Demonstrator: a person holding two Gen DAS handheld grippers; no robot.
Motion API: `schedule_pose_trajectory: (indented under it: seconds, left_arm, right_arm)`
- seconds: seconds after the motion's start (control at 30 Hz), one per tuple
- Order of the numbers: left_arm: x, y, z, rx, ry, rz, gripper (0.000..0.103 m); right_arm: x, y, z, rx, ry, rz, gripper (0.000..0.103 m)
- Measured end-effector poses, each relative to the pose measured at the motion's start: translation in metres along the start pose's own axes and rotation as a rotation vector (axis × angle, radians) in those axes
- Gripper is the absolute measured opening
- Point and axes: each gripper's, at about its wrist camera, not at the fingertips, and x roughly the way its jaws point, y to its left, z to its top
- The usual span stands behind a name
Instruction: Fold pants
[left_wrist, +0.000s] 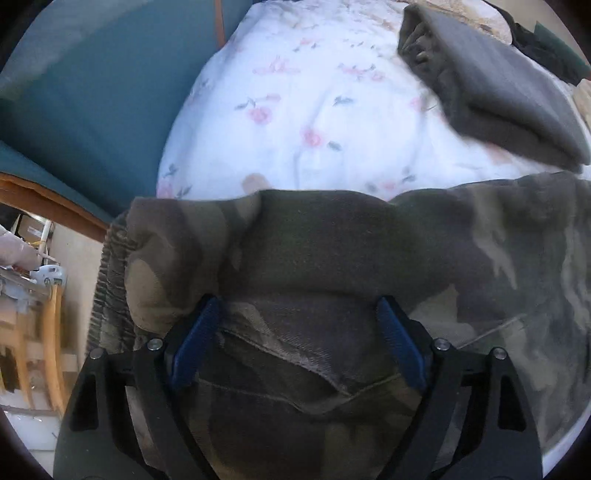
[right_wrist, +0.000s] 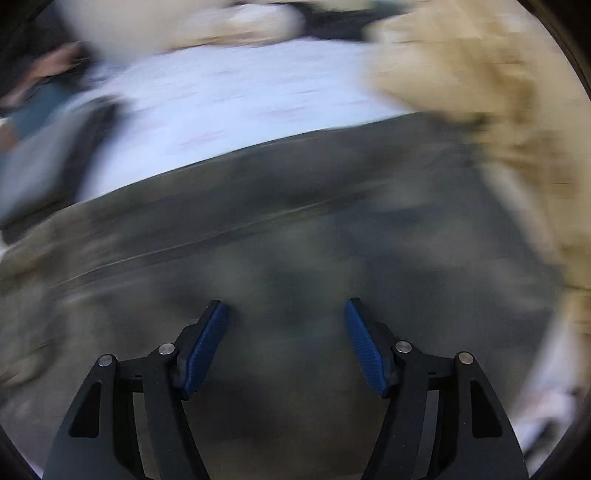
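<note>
Camouflage pants (left_wrist: 332, 243) lie across a white floral bedsheet (left_wrist: 306, 110), with their ribbed elastic waistband (left_wrist: 107, 280) at the left edge. My left gripper (left_wrist: 297, 306) points down over the waist end, close to a pocket seam, and its blue pads stand wide apart with cloth lying between and below them. In the blurred right wrist view the same pants (right_wrist: 295, 229) fill the lower half. My right gripper (right_wrist: 286, 308) hovers open just above them, with nothing pinched.
A folded grey garment (left_wrist: 491, 85) rests on the sheet at the far right. Left of the bed are a teal panel (left_wrist: 74, 92) and wooden furniture (left_wrist: 51, 332). A tan blanket (right_wrist: 498, 110) lies to the right of the pants.
</note>
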Motion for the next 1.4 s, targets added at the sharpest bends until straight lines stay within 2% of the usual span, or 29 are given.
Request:
schedule_pose_trajectory:
  seconds: [0.07,0.1,0.13,0.23,0.27,0.37,0.4,0.43,0.47,0.5,0.53,0.6,0.7,0.73,0.83,0.87,0.9,0.93,0.97,1.0,1.03,1.07,1.1,1.17,1.27,1.37,1.4]
  left_arm:
    - [-0.024,0.003,-0.009,-0.026,-0.019,-0.073,0.085]
    - [-0.034,0.005,-0.014,-0.037,-0.033,-0.094,0.085]
    - [-0.051,0.007,-0.021,-0.045,-0.051,-0.125,0.085]
    - [-0.085,0.007,-0.039,-0.045,-0.049,-0.163,0.085]
    - [-0.094,0.006,-0.039,-0.050,-0.036,-0.176,0.085]
    - [-0.122,0.013,-0.056,-0.096,-0.006,-0.225,0.085]
    - [-0.124,0.014,-0.055,-0.105,-0.008,-0.221,0.085]
    - [-0.131,0.016,-0.062,-0.121,-0.015,-0.214,0.085]
    - [-0.135,0.015,-0.067,-0.128,-0.019,-0.215,0.085]
    - [-0.134,0.015,-0.070,-0.127,-0.024,-0.215,0.085]
    - [-0.133,0.015,-0.076,-0.119,-0.026,-0.205,0.085]
    - [-0.125,0.018,-0.084,-0.120,-0.018,-0.172,0.085]
    - [-0.116,0.032,-0.090,-0.164,-0.031,-0.150,0.085]
    - [-0.113,0.037,-0.089,-0.188,-0.028,-0.137,0.085]
    - [-0.108,0.054,-0.083,-0.270,-0.034,-0.133,0.085]
    - [-0.109,0.062,-0.081,-0.286,-0.048,-0.115,0.085]
    - [-0.111,0.069,-0.081,-0.302,-0.061,-0.093,0.085]
    - [-0.112,0.078,-0.081,-0.326,-0.073,-0.071,0.085]
    - [-0.113,0.091,-0.082,-0.365,-0.081,-0.052,0.085]
    - [-0.115,0.104,-0.084,-0.411,-0.088,-0.036,0.085]
    - [-0.117,0.120,-0.087,-0.473,-0.094,-0.027,0.085]
    - [-0.118,0.133,-0.091,-0.521,-0.095,-0.022,0.085]
    - [-0.117,0.141,-0.094,-0.549,-0.090,-0.019,0.086]
    - [-0.111,0.158,-0.102,-0.616,-0.069,-0.022,0.086]
    - [-0.094,0.169,-0.114,-0.693,-0.026,-0.080,0.088]
    - [-0.069,0.158,-0.118,-0.671,0.021,-0.144,0.089]
    - [-0.059,0.150,-0.120,-0.672,0.040,-0.165,0.089]
  right_arm:
    - [0.010,-0.065,0.008,0.161,0.060,-0.041,0.068]
    - [0.010,-0.093,0.009,0.241,0.076,0.004,0.068]
    - [0.002,-0.123,0.011,0.323,0.053,0.051,0.068]
    - [-0.028,-0.168,0.011,0.390,-0.075,-0.014,0.073]
    - [-0.031,-0.182,0.008,0.422,-0.087,-0.022,0.073]
    - [-0.011,-0.197,0.000,0.455,0.002,0.051,0.072]
    - [-0.008,-0.192,-0.004,0.437,0.011,0.071,0.064]
    - [-0.007,-0.185,-0.004,0.406,0.004,0.076,0.045]
    - [-0.005,-0.177,-0.003,0.372,0.003,0.048,0.035]
    - [-0.003,-0.169,-0.003,0.354,0.015,0.020,0.017]
    - [0.001,-0.167,-0.003,0.351,0.036,0.014,0.006]
    - [-0.004,-0.167,-0.006,0.356,0.038,0.005,0.002]
    - [-0.034,-0.180,-0.011,0.402,-0.060,-0.045,0.002]
    - [-0.036,-0.184,-0.014,0.416,-0.058,-0.056,0.002]
    - [0.000,-0.171,-0.017,0.298,0.151,-0.091,0.004]
    - [0.000,-0.165,-0.017,0.275,0.154,-0.109,0.004]
    - [-0.007,-0.161,-0.017,0.267,0.132,-0.133,0.010]
    - [-0.015,-0.157,-0.017,0.281,0.104,-0.160,0.026]
    - [-0.026,-0.153,-0.018,0.306,0.079,-0.167,0.036]
    - [-0.037,-0.147,-0.018,0.320,0.047,-0.158,0.052]
    - [-0.052,-0.140,-0.019,0.337,0.007,-0.139,0.060]
    - [-0.070,-0.131,-0.022,0.359,-0.031,-0.110,0.062]
    - [-0.083,-0.121,-0.023,0.372,-0.055,-0.061,0.064]
    - [-0.116,-0.094,-0.035,0.406,-0.088,0.097,0.064]
    - [-0.157,-0.050,-0.064,0.464,-0.070,0.326,0.068]
    - [-0.188,-0.003,-0.101,0.471,-0.025,0.502,0.076]
    - [-0.196,0.010,-0.115,0.451,-0.020,0.527,0.079]
